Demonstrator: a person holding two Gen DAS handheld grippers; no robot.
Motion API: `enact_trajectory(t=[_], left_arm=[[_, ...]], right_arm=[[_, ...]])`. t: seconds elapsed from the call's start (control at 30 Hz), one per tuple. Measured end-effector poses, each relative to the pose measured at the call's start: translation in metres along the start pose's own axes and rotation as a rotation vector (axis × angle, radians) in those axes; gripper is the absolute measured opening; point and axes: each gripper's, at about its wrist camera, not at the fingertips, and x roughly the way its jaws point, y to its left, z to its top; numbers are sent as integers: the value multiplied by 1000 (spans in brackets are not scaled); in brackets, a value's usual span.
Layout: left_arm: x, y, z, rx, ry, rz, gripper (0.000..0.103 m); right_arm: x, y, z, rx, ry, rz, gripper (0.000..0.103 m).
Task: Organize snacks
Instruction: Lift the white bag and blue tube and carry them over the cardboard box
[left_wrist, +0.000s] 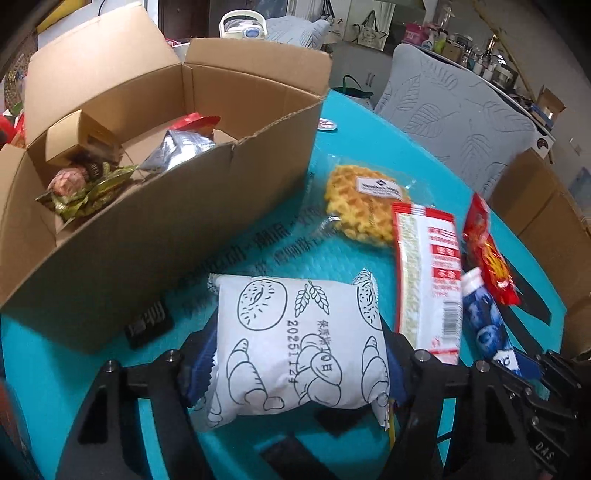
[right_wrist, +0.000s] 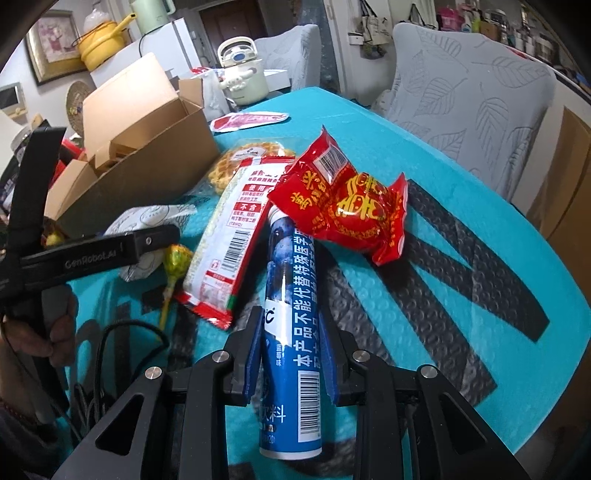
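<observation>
My left gripper (left_wrist: 295, 365) is shut on a white bread packet (left_wrist: 295, 343) printed with croissants, held just above the teal table (left_wrist: 332, 144). My right gripper (right_wrist: 291, 354) is shut on a blue tube of tablets (right_wrist: 290, 332), whose far end lies under a red candy packet (right_wrist: 343, 210). The open cardboard box (left_wrist: 177, 192) stands to the left and holds several snacks. A waffle in clear wrap (left_wrist: 364, 206) and a long red-and-white packet (left_wrist: 428, 273) lie on the table between the box and the tube (left_wrist: 484, 317).
A green lollipop (right_wrist: 177, 258) lies by the long packet (right_wrist: 229, 229). The left gripper's body (right_wrist: 92, 251) and a hand are at the left of the right wrist view. Grey chairs (right_wrist: 469, 96) and brown cartons (left_wrist: 546, 214) stand behind and right of the table. A small sachet (right_wrist: 247, 120) lies far back.
</observation>
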Motion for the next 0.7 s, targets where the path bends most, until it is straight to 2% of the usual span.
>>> enact_trajectory(t=[0.4, 0.7], left_arm=[[-59, 7, -32, -44, -52, -13, 72], [-111, 21, -47, -73, -142, 16, 72]], right_arm=[[-31, 27, -12, -44, -40, 86, 28], [-52, 66, -11, -134, -78, 173, 28]])
